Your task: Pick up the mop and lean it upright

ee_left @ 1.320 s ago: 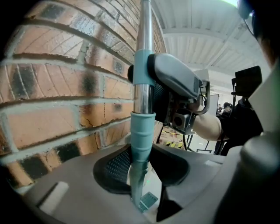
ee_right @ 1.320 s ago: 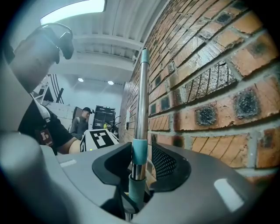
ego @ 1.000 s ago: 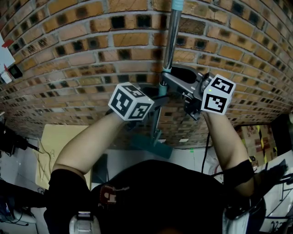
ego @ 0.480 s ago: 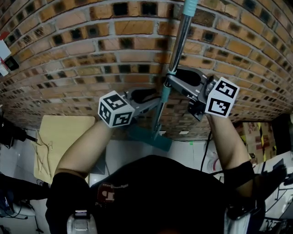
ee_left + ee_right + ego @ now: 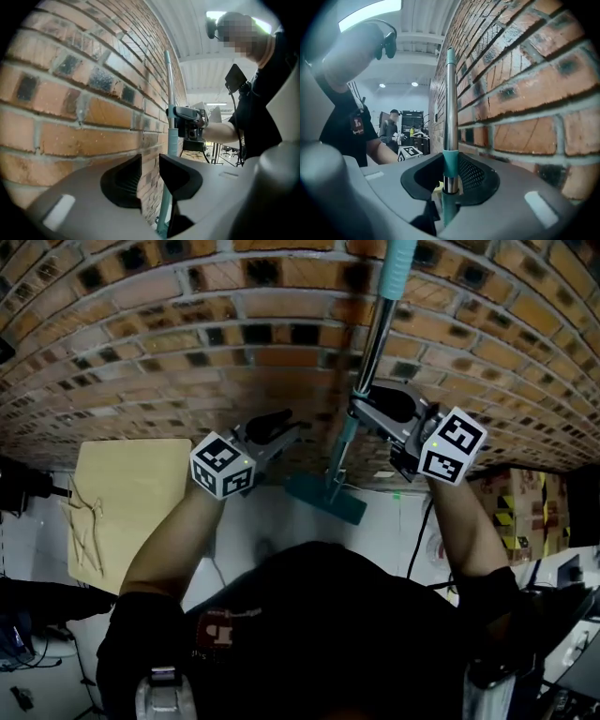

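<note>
The mop stands upright before the wall.

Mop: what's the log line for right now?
mop upright beside brick wall | right claw shut on mop | left claw off it, just closing, empty

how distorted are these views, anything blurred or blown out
Head view: brick wall courses bow into arcs, yet stay sharp. Left gripper view: black fisheye corners, nearest bricks soft, ceiling light blown out. Right gripper view: mop handle sharp and glinting, ceiling panel at top left blown out.
</note>
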Motion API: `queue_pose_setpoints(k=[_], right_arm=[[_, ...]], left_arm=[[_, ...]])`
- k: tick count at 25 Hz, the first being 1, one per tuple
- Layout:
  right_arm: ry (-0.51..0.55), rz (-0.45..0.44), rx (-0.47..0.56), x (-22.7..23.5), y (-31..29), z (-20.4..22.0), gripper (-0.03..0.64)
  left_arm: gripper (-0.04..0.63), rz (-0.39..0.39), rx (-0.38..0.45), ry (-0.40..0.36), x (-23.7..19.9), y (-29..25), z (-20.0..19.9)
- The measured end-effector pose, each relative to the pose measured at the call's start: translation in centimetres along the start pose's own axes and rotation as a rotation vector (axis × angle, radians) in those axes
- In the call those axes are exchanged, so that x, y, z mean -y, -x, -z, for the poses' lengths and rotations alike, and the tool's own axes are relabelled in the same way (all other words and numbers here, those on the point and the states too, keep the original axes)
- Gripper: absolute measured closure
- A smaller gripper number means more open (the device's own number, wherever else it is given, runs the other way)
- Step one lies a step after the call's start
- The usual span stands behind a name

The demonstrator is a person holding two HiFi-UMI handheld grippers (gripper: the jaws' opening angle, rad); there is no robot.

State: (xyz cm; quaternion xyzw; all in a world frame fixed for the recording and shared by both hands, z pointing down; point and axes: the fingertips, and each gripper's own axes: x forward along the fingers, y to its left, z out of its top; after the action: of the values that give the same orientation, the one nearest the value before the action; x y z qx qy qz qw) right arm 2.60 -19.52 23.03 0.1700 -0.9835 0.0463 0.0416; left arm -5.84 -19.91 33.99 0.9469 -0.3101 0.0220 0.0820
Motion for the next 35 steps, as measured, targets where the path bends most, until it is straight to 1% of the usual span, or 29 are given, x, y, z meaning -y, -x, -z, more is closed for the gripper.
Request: queue_pose_setpoints(k=[4, 7, 10, 17, 22, 26, 35], right_arm=[[-0.021, 0.029, -0.035, 0.9, 0.1, 5.0, 0.508], [-0.018, 0.035, -0.066, 1.4, 0.1, 8.4, 0.506], [-0.01, 0.021, -0.096, 1.5, -0.2, 11.5, 0.506], [-0.036, -0.01, -0.166, 1.2, -1.4, 18.7, 0.505], [-0.061, -0.023, -0.21, 0.9, -2.4, 23.0, 0.505], [-0.082, -0.037, -0.238, 0.5, -3.3, 25.9, 0.503], [-0.096, -0.055, -0.273, 0.0, -3.9, 31.2, 0.5]], left_arm=[[0.482, -0.036, -0.055, 0.031, -0.9, 0.0, 5.3], [0.494, -0.061, -0.077, 0.033, -1.8, -0.5, 8.6], [0.512, -0.082, -0.088, 0.037, -2.4, -0.9, 11.5], [0.519, -0.144, -0.129, 0.084, -3.3, -1.2, 17.8], [0.566, -0.185, -0.159, 0.122, -4.0, -1.3, 21.9], [0.574, -0.188, -0.175, 0.142, -4.1, -1.6, 24.4], [0.574, -0.171, -0.194, 0.151, -3.5, -1.9, 27.9]])
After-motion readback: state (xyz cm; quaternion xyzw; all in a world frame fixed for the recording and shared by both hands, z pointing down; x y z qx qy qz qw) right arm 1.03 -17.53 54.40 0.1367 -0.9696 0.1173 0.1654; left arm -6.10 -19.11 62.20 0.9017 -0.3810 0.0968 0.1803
